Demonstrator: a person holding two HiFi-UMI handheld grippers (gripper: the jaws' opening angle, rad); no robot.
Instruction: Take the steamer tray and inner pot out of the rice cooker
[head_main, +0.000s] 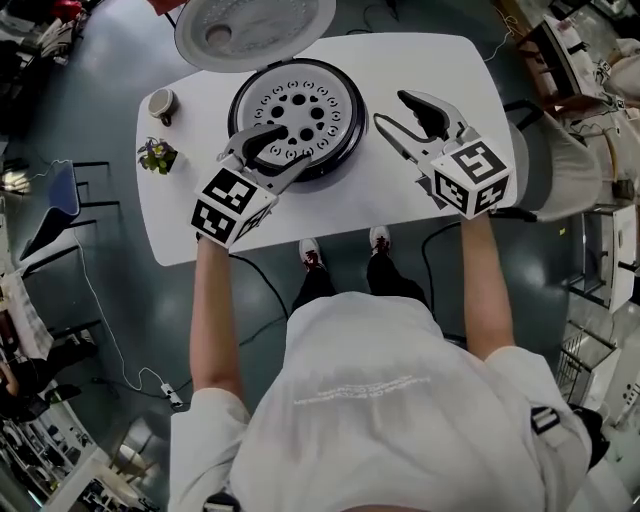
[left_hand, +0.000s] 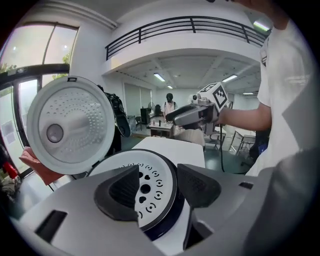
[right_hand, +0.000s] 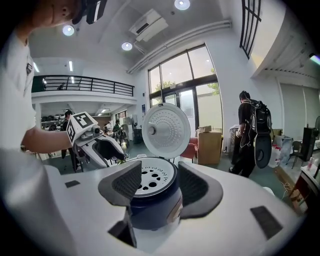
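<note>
the step in hand looks like the first grasp on the steamer tray, which sits in the mouth of the rice cooker with the lid swung up and back; to do it well, the left gripper should drop one pad inside the tray's rim and one outside, and close only once the rim is fully between the pads; a pinch on the lip alone would probably let the thin tray tip; the lift ought to go straight up with the tray level, so it neither scrapes the cooker wall nor drags at the inner pot, which is hidden beneath it and presumably seated in the body; the right gripper could take the far side of the rim, or steady the cooker if it shifts on the table.

the left gripper's jaws stand apart and hold nothing; in its own view the tray's perforated face and near edge show in the gap between the pads, with no pad pressing on them; from the head view it hangs over the tray's near-left rim, tilted downward, but whether a fingertip touches the rim i cannot tell; the right gripper is likewise spread wide and empty, off to the cooker's right and clear of it, with the cooker framed between its jaws from a distance; a mug and a small plant sit at the table's left edge, well away from both grippers.
</note>
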